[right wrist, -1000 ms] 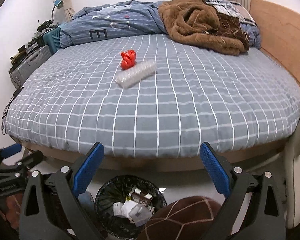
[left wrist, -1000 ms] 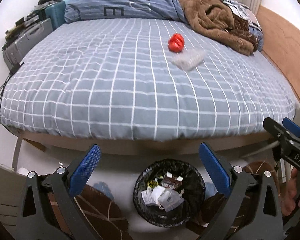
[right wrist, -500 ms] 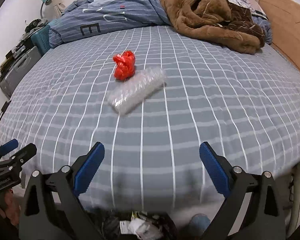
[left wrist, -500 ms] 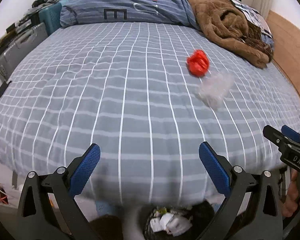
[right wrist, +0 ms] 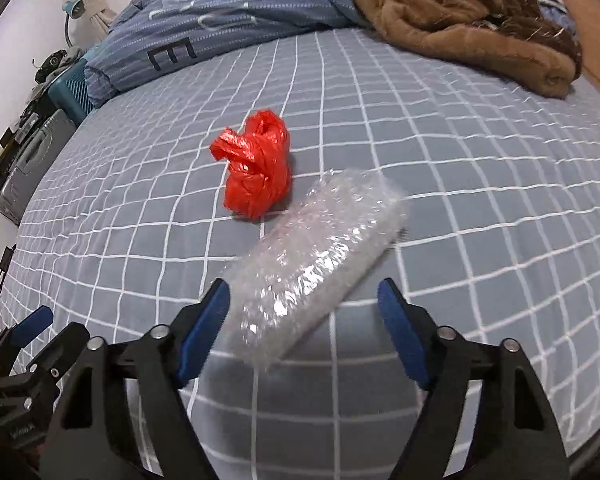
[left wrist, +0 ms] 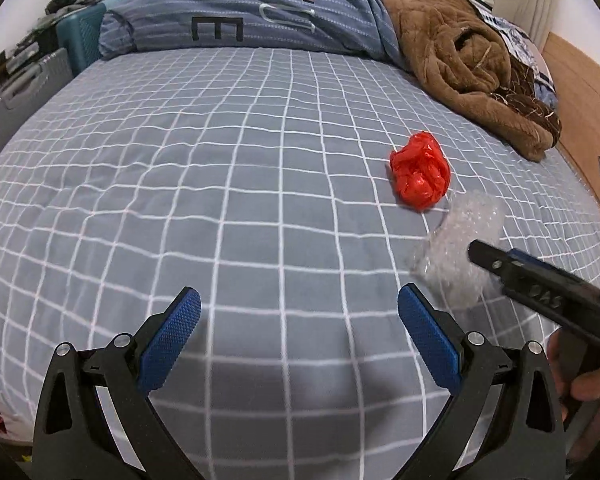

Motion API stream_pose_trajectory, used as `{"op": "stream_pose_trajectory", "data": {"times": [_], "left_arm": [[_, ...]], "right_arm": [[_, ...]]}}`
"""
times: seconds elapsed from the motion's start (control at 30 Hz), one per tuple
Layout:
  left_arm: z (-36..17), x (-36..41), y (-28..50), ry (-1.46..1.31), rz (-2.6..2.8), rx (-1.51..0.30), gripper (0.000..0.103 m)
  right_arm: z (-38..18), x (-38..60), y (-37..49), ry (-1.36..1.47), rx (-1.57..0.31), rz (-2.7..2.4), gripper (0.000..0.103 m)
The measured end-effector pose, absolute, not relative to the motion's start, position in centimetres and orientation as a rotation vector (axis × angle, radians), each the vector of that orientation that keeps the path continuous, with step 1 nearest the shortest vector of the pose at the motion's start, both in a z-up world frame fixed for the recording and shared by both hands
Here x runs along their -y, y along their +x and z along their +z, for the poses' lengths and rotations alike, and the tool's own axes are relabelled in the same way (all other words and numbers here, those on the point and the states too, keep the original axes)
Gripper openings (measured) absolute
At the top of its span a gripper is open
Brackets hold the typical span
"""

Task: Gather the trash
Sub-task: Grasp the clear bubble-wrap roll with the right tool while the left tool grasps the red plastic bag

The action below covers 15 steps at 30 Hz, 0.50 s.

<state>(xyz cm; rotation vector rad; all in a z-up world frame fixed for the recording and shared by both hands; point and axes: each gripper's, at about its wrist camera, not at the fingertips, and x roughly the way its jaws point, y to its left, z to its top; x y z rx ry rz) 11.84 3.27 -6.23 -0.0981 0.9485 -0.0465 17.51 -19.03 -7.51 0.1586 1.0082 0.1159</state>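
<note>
Left tongs tilted steeply down over the near edge of the bed, blue pads spread wide, nothing between them but checked sheet. Right tongs angled down likewise, just to the right, jaws closing, the near end of the bubble-wrap roll between the pads; left pad right at the roll's end, right pad clear of it, no pinch yet. A hand visible at the right edge of the left wrist view, wrapped on the right tool's grip.

Bubble-wrap roll lying on the sheet toward the right side of the bed, slanting away from the near edge. Red plastic bag crumpled just beyond the roll's far end, nearly touching. Striped duvet bunched along the far edge; brown blanket heaped at the far right corner.

Against a second ago: both tongs carried forward from the floor side to above the mattress; trash bin gone from view; right jaws narrower than then; roll and bag unmoved on the sheet.
</note>
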Motion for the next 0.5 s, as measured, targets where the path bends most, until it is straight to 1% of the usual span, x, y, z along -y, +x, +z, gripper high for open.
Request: {"op": "stream_pose_trajectory", "data": {"times": [0.03, 0.07, 0.17, 0.23, 0.3, 0.43, 0.5], "left_arm": [[-6.4, -3.1, 12.3, -0.099, -0.05, -0.948, 0.097], [-6.5, -2.9, 12.7, -0.098, -0.05, -0.949, 0.097], [-7.0, -2.5, 13.9, -0.109, -0.054, -0.955, 0.097], [-7.1, -2.2, 14.4, -0.111, -0.059, -0.957, 0.097], [-7.2, -1.6, 14.9, -0.104, -0.066, -0.955, 0.097], [-7.1, 0.2, 16.3, -0.095, -0.09, -0.944, 0.097], [-6.9, 1.5, 17.3, -0.103, -0.111, -0.941, 0.097]], "right_arm": [[-7.9, 19.0, 17.8, 0.167, -1.018, 0.118, 0.066], [-8.4, 19.0, 18.2, 0.181, -1.03, 0.127, 0.061], [-8.8, 19.1, 18.6, 0.196, -1.027, 0.133, 0.054], [-8.8, 19.4, 18.5, 0.199, -1.02, 0.145, 0.039], [-8.5, 19.8, 18.2, 0.213, -1.012, 0.165, 0.03], [-7.5, 21.4, 17.1, 0.209, -0.98, 0.175, 0.024], [-6.9, 22.5, 16.3, 0.178, -0.954, 0.165, 0.024]]}}
